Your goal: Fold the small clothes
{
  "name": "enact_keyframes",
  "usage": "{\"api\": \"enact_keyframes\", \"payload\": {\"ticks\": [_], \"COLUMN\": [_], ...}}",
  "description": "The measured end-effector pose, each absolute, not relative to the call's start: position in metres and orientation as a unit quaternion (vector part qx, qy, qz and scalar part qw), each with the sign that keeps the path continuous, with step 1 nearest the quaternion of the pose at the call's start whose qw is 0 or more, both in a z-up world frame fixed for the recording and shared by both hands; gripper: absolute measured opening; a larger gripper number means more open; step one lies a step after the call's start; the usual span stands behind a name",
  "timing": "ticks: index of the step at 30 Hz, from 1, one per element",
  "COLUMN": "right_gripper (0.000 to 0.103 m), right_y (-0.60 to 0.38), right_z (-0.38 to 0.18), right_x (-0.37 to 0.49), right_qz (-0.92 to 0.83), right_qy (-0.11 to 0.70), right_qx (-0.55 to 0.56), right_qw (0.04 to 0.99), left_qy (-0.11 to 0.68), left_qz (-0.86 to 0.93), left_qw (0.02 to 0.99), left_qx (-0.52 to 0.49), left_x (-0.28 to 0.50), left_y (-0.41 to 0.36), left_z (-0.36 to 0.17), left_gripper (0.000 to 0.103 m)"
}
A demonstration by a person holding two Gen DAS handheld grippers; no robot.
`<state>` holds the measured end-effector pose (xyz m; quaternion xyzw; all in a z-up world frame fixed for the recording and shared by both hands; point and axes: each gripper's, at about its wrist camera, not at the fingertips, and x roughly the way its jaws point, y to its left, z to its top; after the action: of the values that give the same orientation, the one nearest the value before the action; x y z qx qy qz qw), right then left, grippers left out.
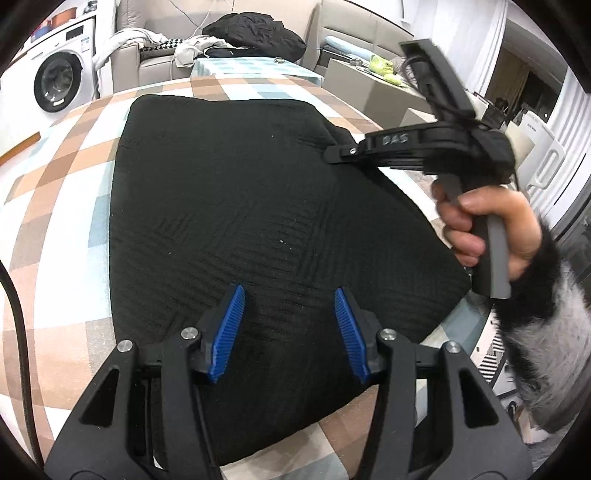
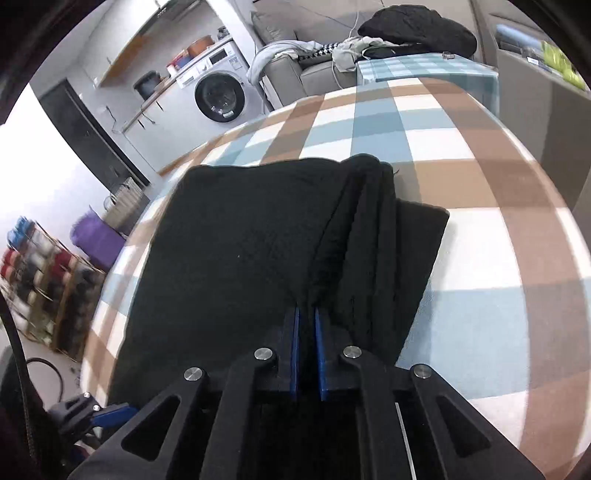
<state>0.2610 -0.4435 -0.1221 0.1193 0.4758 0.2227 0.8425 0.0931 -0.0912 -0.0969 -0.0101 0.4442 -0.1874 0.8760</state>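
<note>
A black knit garment (image 1: 236,206) lies spread on the checked tablecloth (image 1: 55,206). My left gripper (image 1: 290,295) is open just above its near part, blue pads (image 1: 231,325) apart, holding nothing. My right gripper (image 1: 332,152) reaches in from the right, held by a hand (image 1: 491,225), with its tip at the garment's right edge. In the right wrist view the right gripper (image 2: 306,314) is shut on a raised fold of the black garment (image 2: 236,258), which drapes in pleats away from the pads (image 2: 294,332).
A washing machine (image 1: 55,81) stands at the back left. A sofa with a black pile of clothes (image 1: 255,33) is behind the table. A low side table (image 1: 369,85) is at the back right. Shelves with coloured items (image 2: 40,280) stand by the floor.
</note>
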Motion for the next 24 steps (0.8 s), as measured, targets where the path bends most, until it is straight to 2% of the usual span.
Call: {"api": "enact_keyframes", "payload": {"ticks": [5,7,13,14,15,18,22,24], "right_gripper": [0.021,0.023,0.023,0.020,0.007,0.005,0.005,0.012], "right_y": [-0.465,-0.466,-0.448,-0.445,-0.443,-0.448,-0.454,-0.456], "right_z": [-0.114,-0.115,-0.109,-0.106,-0.105,-0.095,-0.109,-0.101], "right_x": [0.226,0.198,0.135,0.131,0.130,0.124,0.121,0.120], "right_qz": [0.257,0.280,0.285,0.284,0.282,0.278,0.238,0.241], "right_qy": [0.487,0.491,0.468,0.462,0.457,0.448,0.480,0.478], "right_qx": [0.197,0.222,0.189,0.175,0.163,0.149,0.137,0.138], "right_qw": [0.811,0.794,0.815,0.822,0.827,0.836,0.833,0.834], "left_qy": [0.435,0.431,0.445,0.444,0.444,0.445,0.444,0.440], "left_qz": [-0.173,-0.155,-0.125,-0.124,-0.123,-0.118,-0.117,-0.115], "left_qw": [0.883,0.888,0.886,0.887,0.887,0.887,0.888,0.890], "left_qx": [-0.026,-0.033,-0.033,-0.032,-0.031,-0.026,-0.028,-0.036], "left_x": [0.086,0.083,0.074,0.072,0.072,0.069,0.064,0.062], "left_y": [-0.075,-0.063,-0.039,-0.038,-0.038,-0.038,-0.039,-0.035], "left_z": [-0.089,-0.086,-0.098,-0.099,-0.099,-0.100,-0.100,-0.094], "left_gripper": [0.048,0.048,0.048,0.048,0.048,0.048,0.048,0.048]}}
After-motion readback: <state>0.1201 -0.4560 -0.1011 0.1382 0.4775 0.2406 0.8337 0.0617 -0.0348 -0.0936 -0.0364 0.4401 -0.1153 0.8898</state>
